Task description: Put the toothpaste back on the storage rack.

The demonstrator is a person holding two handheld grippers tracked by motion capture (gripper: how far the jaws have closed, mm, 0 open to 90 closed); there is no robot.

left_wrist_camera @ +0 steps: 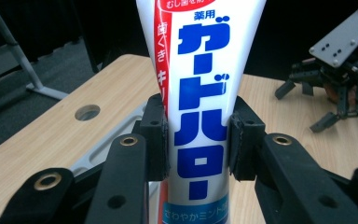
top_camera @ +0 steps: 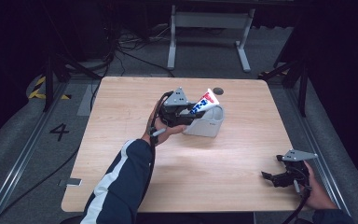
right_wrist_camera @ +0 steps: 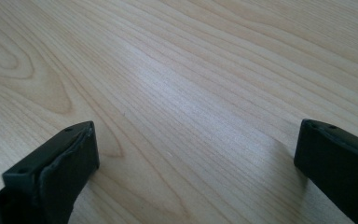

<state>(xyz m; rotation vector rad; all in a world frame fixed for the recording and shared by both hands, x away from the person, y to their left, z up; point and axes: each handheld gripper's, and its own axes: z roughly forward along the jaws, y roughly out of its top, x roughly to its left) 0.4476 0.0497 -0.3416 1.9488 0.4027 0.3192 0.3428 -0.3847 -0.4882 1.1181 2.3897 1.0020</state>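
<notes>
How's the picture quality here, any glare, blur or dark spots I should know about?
High view: the wooden table is evenly lit, the surroundings fall into near black, and the image is soft. Left gripper view: the toothpaste tube is sharp and bright, while the right gripper behind looks slightly soft against a dark background. Right gripper view: a pale sheen crosses the wood grain, and the close fingers are a little blurred.
</notes>
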